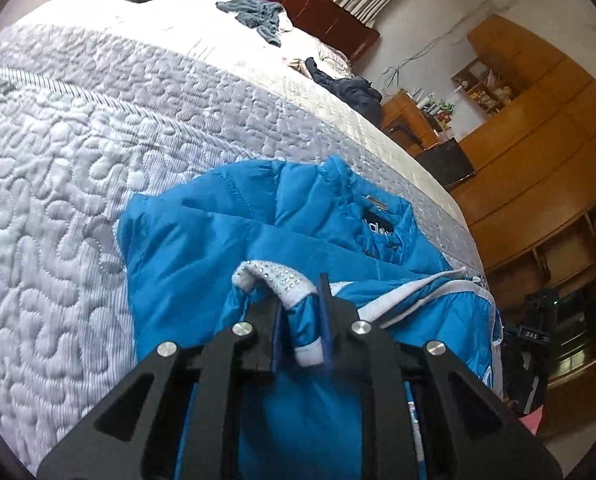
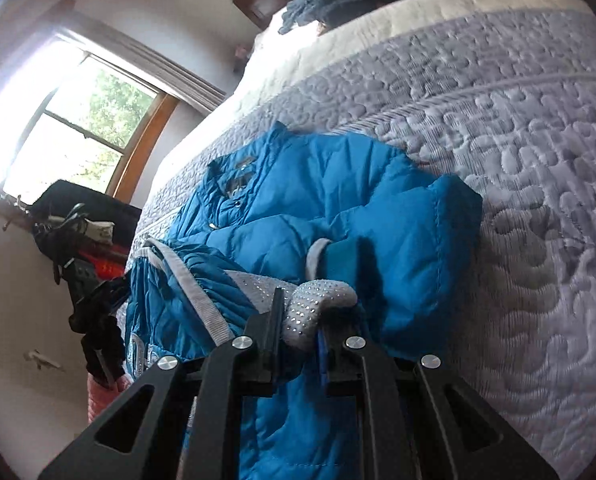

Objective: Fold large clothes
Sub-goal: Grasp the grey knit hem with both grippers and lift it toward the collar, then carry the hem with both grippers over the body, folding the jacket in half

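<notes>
A blue puffer jacket (image 1: 226,240) with white trim lies on the quilted grey bedspread (image 1: 58,160), collar away from me. My left gripper (image 1: 301,320) is shut on a white, rhinestone-studded hem edge (image 1: 274,276) of the jacket, lifted a little above the fabric. In the right wrist view the same jacket (image 2: 338,192) spreads over the bedspread (image 2: 518,160), one sleeve cuff (image 2: 322,256) folded across its front. My right gripper (image 2: 300,328) is shut on another stretch of the studded hem (image 2: 318,300).
A grey-blue garment (image 1: 258,12) and a dark garment (image 1: 354,88) lie near the wooden headboard (image 1: 318,8). Wooden cabinets (image 1: 538,140) stand beyond the bed's edge. A window (image 2: 78,120) and a dark bag (image 2: 82,220) are beside the bed.
</notes>
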`<action>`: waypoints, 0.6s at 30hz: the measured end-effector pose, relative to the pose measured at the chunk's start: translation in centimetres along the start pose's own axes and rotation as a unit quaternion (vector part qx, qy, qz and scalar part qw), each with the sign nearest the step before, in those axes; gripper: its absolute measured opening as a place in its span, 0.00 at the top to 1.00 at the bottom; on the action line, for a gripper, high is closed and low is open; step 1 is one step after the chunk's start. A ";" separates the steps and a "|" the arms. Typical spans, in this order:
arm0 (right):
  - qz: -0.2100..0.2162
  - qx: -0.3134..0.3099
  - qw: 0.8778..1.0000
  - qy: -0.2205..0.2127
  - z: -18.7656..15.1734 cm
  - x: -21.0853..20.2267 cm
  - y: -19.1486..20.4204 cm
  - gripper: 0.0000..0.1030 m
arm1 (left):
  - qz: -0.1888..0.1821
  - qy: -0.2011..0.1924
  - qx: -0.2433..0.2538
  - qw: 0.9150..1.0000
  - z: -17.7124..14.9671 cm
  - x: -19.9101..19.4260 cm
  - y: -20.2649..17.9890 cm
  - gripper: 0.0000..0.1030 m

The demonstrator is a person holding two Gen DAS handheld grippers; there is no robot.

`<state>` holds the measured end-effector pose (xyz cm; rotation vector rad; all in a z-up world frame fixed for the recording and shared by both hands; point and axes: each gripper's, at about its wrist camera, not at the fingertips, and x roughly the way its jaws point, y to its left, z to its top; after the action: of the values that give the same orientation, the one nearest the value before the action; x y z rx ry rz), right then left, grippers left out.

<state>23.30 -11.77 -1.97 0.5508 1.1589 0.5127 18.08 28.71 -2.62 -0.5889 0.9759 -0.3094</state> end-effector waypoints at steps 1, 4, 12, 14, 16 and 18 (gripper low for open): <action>0.001 0.002 1.000 0.001 0.1 0.1 -0.1 0.87 | -0.001 0.000 0.000 1.000 0.1 0.1 0.0 0.84; 0.015 0.016 1.000 0.006 0.1 0.1 -0.8 0.83 | -0.019 0.006 -0.013 1.000 0.3 -0.1 0.5 0.82; 0.062 0.041 0.997 -0.007 -1.1 -3.6 -2.1 0.53 | -0.084 -0.006 -0.082 0.993 0.0 -4.8 3.4 0.52; 0.009 0.019 0.999 -0.029 -1.4 -4.9 -1.6 0.33 | -0.080 -0.019 -0.072 0.994 -0.1 -6.3 3.5 0.51; -0.018 -0.004 0.999 -0.037 -1.7 -5.8 -1.1 0.33 | -0.060 -0.034 -0.045 0.997 -0.4 -7.6 3.3 0.49; -0.028 -0.028 0.998 -0.045 -1.8 -6.3 -0.2 0.32 | -0.027 -0.042 -0.014 0.999 -0.7 -8.1 2.6 0.45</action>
<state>19.67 -15.64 1.79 0.4876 1.0681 0.4655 13.16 34.65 1.07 -0.6496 0.8855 -0.3180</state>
